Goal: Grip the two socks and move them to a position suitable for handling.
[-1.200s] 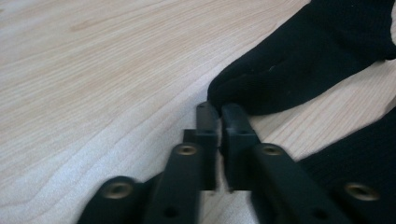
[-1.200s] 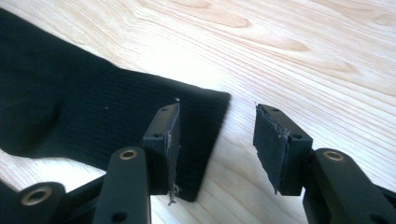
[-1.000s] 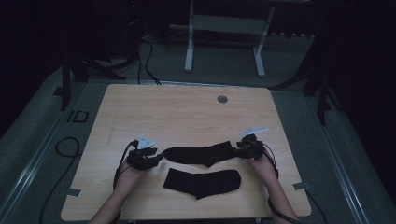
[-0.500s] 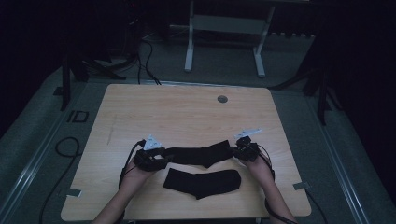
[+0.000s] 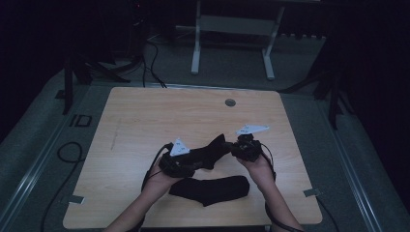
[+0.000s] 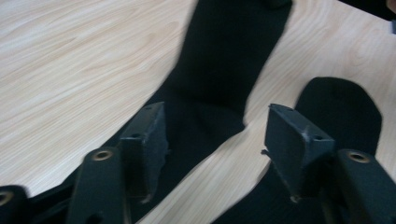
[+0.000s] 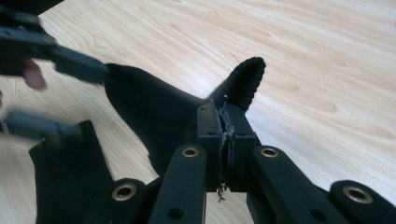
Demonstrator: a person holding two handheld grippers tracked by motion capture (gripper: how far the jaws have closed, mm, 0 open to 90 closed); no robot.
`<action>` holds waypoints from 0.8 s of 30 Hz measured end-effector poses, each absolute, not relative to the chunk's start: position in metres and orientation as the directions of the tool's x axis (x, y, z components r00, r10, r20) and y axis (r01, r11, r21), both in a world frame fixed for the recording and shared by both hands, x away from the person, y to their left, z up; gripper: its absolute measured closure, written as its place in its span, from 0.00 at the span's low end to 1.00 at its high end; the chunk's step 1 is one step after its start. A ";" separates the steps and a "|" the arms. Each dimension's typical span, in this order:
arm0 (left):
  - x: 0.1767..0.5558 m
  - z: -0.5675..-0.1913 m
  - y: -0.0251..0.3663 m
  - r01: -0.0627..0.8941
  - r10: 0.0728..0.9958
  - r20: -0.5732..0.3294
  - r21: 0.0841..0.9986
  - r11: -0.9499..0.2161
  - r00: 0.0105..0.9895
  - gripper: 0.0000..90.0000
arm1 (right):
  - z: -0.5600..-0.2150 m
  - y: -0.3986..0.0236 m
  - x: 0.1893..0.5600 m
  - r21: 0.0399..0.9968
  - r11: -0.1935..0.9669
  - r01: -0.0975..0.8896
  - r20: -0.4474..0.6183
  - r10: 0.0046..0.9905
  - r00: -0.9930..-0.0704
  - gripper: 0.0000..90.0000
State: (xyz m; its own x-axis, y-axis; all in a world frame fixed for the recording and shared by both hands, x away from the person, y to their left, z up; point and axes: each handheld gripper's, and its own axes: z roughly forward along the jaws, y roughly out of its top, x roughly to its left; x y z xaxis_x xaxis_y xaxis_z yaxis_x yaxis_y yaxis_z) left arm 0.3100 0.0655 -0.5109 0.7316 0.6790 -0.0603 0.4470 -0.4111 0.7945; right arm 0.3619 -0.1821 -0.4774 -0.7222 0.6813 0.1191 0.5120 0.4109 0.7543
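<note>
Two black socks are on the wooden table. One sock lies flat near the front edge. The other sock is bunched and raised between the hands. My right gripper is shut on that sock's cuff end, which sticks up past the closed jaws. My left gripper holds its jaws apart; they have just been opening. The raised sock runs between and under the left gripper, whose pads do not press it. The flat sock shows beside the right jaw.
A round grey grommet sits in the table's far side. A white metal frame stands on the floor beyond the table. Cables lie on the floor at the left. Small tape tabs mark the front corners.
Both hands came inward and rose. The far sock, earlier stretched flat between them, is now bunched, with its right end lifted. The right gripper closed on that end.
</note>
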 end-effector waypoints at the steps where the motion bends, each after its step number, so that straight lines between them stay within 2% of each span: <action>1: 0.310 -0.511 0.060 0.439 0.678 -0.046 0.794 -0.421 0.733 0.41 | -0.475 -0.178 0.360 0.757 0.412 0.507 0.117 0.679 -0.725 0.97; 9: 0.314 -0.513 0.027 0.437 0.723 -0.024 0.810 -0.391 0.690 0.39 | -0.464 -0.153 0.352 0.777 0.398 0.488 0.131 0.656 -0.743 0.97; 13: 0.317 -0.509 0.022 0.418 0.762 0.041 0.817 -0.398 0.646 0.39 | -0.461 -0.147 0.350 0.778 0.395 0.488 0.144 0.645 -0.751 0.97; 15: 0.319 -0.506 0.022 0.411 0.766 0.067 0.812 -0.415 0.640 0.50 | -0.461 -0.145 0.349 0.780 0.394 0.486 0.145 0.642 -0.753 0.97; 18: 0.320 -0.503 0.025 0.405 0.771 0.091 0.809 -0.426 0.630 0.81 | -0.461 -0.144 0.349 0.782 0.394 0.483 0.145 0.639 -0.756 0.95; 19: 0.319 -0.502 0.025 0.401 0.772 0.103 0.806 -0.434 0.627 0.87 | -0.461 -0.145 0.349 0.783 0.391 0.484 0.150 0.636 -0.757 0.92; 20: 0.319 -0.500 0.027 0.399 0.777 0.110 0.808 -0.433 0.620 0.93 | -0.461 -0.146 0.349 0.784 0.386 0.486 0.164 0.626 -0.762 0.84; 23: 0.322 -0.496 0.033 0.412 0.783 0.097 0.807 -0.423 0.614 0.96 | -0.458 -0.154 0.347 0.799 0.357 0.484 0.171 0.638 -0.751 0.70; 24: 0.323 -0.493 0.036 0.414 0.786 0.093 0.809 -0.418 0.612 0.96 | -0.457 -0.158 0.347 0.803 0.348 0.484 0.172 0.642 -0.747 0.68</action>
